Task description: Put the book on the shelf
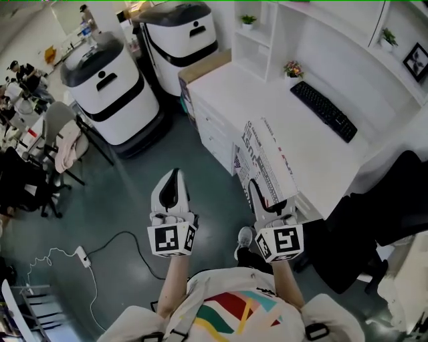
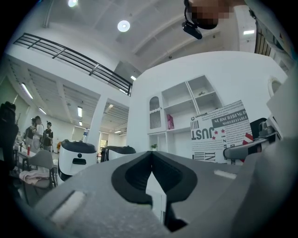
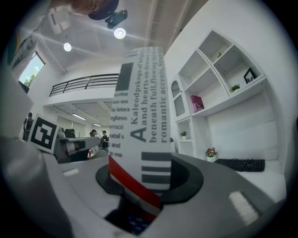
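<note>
The book [image 1: 266, 162] is white with black newspaper-style print and a red stripe. My right gripper [image 1: 262, 192] is shut on its lower end and holds it up over the near edge of the white desk [image 1: 334, 167]. In the right gripper view the book's spine [image 3: 139, 135] stands upright between the jaws. The white shelf unit [image 3: 219, 79] rises to the right of it, with a pink book [image 3: 196, 103] in one compartment. My left gripper [image 1: 175, 178] hangs over the floor to the left of the book, its jaws shut on nothing. In the left gripper view the book [image 2: 220, 135] shows at the right.
A black keyboard [image 1: 323, 110] and a small flower pot [image 1: 292, 69] sit on the desk. A potted plant [image 1: 248, 21] stands on the shelf. Two white-and-black robots [image 1: 110, 87] stand on the left. A black chair [image 1: 374, 220] is at the right, and a cable [image 1: 100, 250] lies on the floor.
</note>
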A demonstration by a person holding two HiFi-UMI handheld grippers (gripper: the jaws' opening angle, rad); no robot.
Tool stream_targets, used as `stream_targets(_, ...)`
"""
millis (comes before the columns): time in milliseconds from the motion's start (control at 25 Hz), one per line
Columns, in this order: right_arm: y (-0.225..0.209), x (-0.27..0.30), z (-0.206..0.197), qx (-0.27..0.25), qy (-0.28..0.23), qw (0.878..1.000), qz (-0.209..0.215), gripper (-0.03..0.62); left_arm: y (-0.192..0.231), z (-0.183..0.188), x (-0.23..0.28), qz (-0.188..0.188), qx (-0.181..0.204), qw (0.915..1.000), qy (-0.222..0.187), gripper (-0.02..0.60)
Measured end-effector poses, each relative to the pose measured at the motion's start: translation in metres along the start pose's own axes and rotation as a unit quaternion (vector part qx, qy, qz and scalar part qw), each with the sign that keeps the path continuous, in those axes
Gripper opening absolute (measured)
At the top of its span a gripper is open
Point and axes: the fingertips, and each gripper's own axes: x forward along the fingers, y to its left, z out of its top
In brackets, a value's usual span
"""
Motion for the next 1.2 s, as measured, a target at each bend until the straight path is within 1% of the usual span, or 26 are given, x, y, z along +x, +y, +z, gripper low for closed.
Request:
stream_targets(160,-0.04,0.016,0.0,0.0,0.007,1.0,-0.004,0.154,-0.024,-0.009,0.044,-0.007,-0.008,0.9999,0.002,0.002)
stream_targets(400,-0.106,0.036,0.011,-0.003,-0.004,1.0,-0.024,0.154,-0.073,-0.015,0.105,-0.042,-0.018,0.9989,-0.002,0.002)
stream_targets(600,-0.141,0.042,0.006,0.01,-0.009,0.998,-0.054,0.153,-0.102,-0.011,0.136,-0.075,-0.016,0.9971,-0.004,0.002)
stream_targets(760,-0.162,0.039,0.002,0.01,-0.006,0.996,-0.083,0.153,-0.121,-0.016,0.161,-0.104,-0.02,0.9943,-0.008,0.002)
stream_targets(880,-0.18,0.035,0.001,0.007,-0.006,0.993,-0.121,0.154,-0.138,-0.022,0.185,-0.141,-0.028,0.9895,-0.014,0.002)
stream_targets(1000,-0.2,0.032,0.004,-0.007,-0.012,0.987,-0.163,0.153,-0.157,-0.03,0.215,-0.18,-0.042,0.9826,-0.017,0.002)
stream_targets(1120,-0.221,0.025,0.009,-0.019,-0.015,0.977,-0.213,0.154,-0.181,-0.03,0.245,-0.225,-0.053,0.9725,-0.025,0.002)
stream_targets(1200,-0.235,0.02,0.017,-0.027,-0.02,0.967,-0.253,0.153,-0.201,-0.026,0.268,-0.261,-0.053,0.9631,-0.035,0.002)
